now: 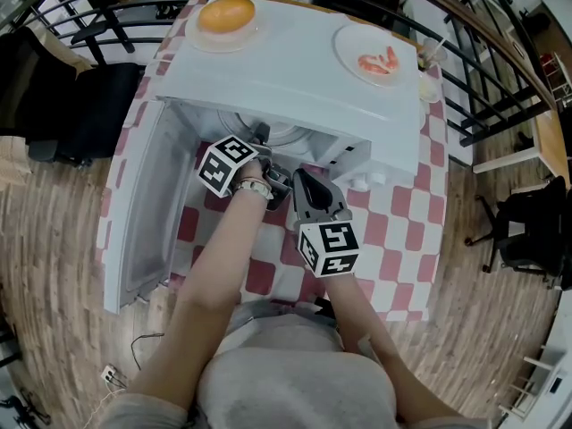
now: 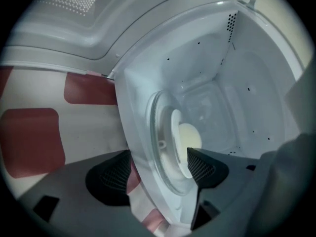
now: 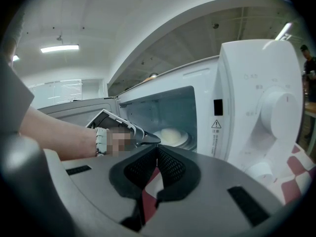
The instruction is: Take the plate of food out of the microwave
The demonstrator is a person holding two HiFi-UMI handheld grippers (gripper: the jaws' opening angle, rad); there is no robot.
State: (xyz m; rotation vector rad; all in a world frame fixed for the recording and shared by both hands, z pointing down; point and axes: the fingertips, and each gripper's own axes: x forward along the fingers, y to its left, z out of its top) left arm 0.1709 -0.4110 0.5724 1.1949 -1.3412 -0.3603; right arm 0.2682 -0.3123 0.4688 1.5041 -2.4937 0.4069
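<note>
l gripper [image 2: 160, 168] wide, empty, at microwave [image 2: 237, 83] mouth; plate [image 2: 177, 132] straight ahead, deeper in. r gripper [image 3: 157, 154] closed, empty, farther back.

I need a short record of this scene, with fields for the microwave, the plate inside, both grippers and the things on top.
microwave: door open
plate of food: inside, on the glass turntable, not gripped
left gripper: open, at the microwave opening
right gripper: shut, empty, outside
on top: plate with bun, plate with shrimp
</note>
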